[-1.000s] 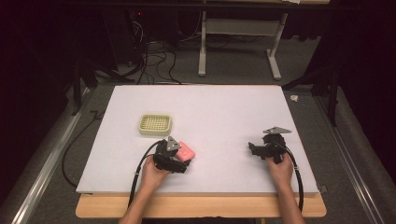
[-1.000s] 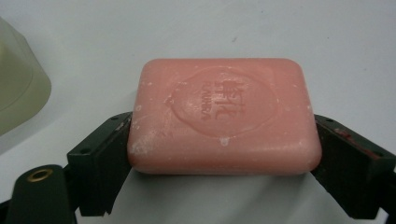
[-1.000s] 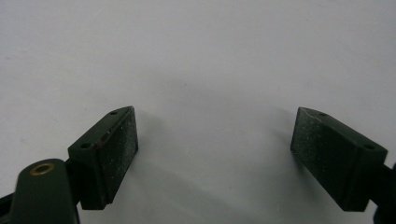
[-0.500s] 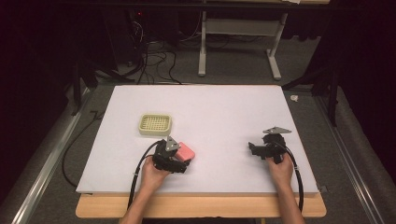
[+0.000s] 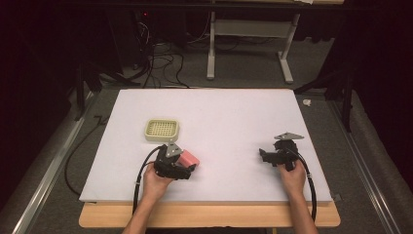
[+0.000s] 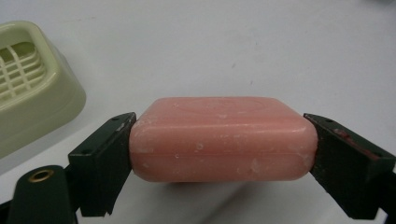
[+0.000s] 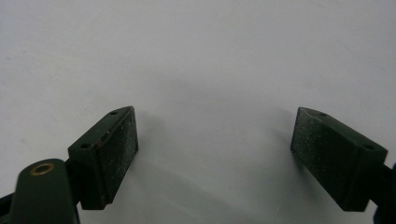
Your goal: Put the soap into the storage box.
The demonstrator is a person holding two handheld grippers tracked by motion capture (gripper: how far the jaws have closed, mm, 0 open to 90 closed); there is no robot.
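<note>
We see the left gripper (image 5: pixel 187 168) near the front edge of the white tabletop (image 5: pixel 229 117), its jaws pressed on either end of a pink rounded bar of soap (image 6: pixel 222 137) that lies between them. Just behind this gripper and slightly to its left sits the pale green slatted plastic soap dish (image 5: pixel 161 130), close to the soap but apart from it. Well to the right of the left gripper rests the right gripper (image 5: pixel 265 157), with bare tabletop between its parted jaws.

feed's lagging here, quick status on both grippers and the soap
Left gripper shut on pink soap, fingers at both ends. Right gripper open, empty. Soap dish just beyond, path clear.
</note>
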